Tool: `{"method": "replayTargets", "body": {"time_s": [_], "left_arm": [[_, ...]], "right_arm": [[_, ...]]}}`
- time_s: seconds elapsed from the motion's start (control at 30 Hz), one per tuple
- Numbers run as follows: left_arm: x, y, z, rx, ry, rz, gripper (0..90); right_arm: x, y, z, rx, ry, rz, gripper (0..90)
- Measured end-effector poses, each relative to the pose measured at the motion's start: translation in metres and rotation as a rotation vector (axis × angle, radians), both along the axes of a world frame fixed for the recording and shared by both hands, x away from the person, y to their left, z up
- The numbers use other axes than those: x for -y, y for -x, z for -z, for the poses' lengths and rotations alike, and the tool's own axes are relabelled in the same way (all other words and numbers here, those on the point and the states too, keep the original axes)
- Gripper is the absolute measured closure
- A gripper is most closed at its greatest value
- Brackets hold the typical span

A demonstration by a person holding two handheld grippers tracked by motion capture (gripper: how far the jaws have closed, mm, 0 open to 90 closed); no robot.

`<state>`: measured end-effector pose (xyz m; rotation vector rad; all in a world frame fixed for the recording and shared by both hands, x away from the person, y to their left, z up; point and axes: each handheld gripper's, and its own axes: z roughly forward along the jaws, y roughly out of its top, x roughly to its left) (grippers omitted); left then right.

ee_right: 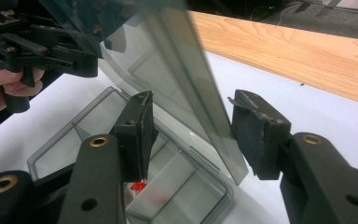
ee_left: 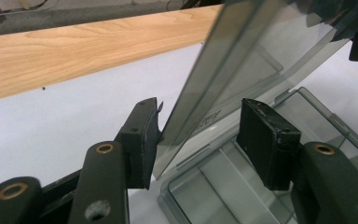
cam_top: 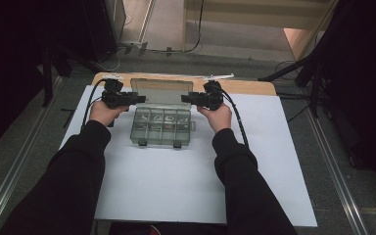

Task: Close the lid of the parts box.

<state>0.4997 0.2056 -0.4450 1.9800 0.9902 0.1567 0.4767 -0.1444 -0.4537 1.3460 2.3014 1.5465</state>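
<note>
Over the white surface (cam_top: 176, 171), both grippers (ee_left: 198, 135) (ee_right: 191, 135) had jaws open, loosely straddling the box's raised lid (cam_top: 160, 92).

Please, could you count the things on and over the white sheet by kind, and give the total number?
Clear plastic compartment box with raised lid: 1
Handheld grippers: 2, the left gripper and the right gripper, one at each side edge of the lid, jaws apart around it
Small red piece inside the box: 1
Total: 4
</note>
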Motion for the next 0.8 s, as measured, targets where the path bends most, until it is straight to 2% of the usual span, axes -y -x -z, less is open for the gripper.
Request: {"method": "replayTargets", "body": {"time_s": [0.1, 0.2, 0.3, 0.37, 0.53, 0.8], "left_arm": [[0.000, 0.002, -0.001, 0.003, -0.009, 0.003, 47.2], [-0.001, 0.002, -0.002, -0.005, 0.007, 0.023, 42.2], [-0.002, 0.004, -0.001, -0.012, -0.004, 0.046, 36.5], [-0.005, 0.006, -0.001, 0.006, -0.007, 0.054, 32.3], [-0.013, 0.010, 0.001, -0.018, 0.022, 0.062, 32.2], [-0.026, 0.018, 0.000, -0.039, 0.010, 0.069, 34.5]], "right_arm": [[0.000, 0.003, 0.000, -0.003, -0.008, -0.002, 51.4], [0.001, 0.006, 0.001, 0.009, -0.006, -0.003, 52.4], [0.001, 0.009, 0.002, 0.014, -0.008, -0.006, 52.3], [0.001, 0.011, 0.003, 0.013, -0.003, -0.009, 51.7], [0.000, 0.015, 0.004, 0.018, 0.001, -0.019, 50.8], [-0.002, 0.020, 0.004, 0.026, 0.015, -0.026, 48.8]]}}
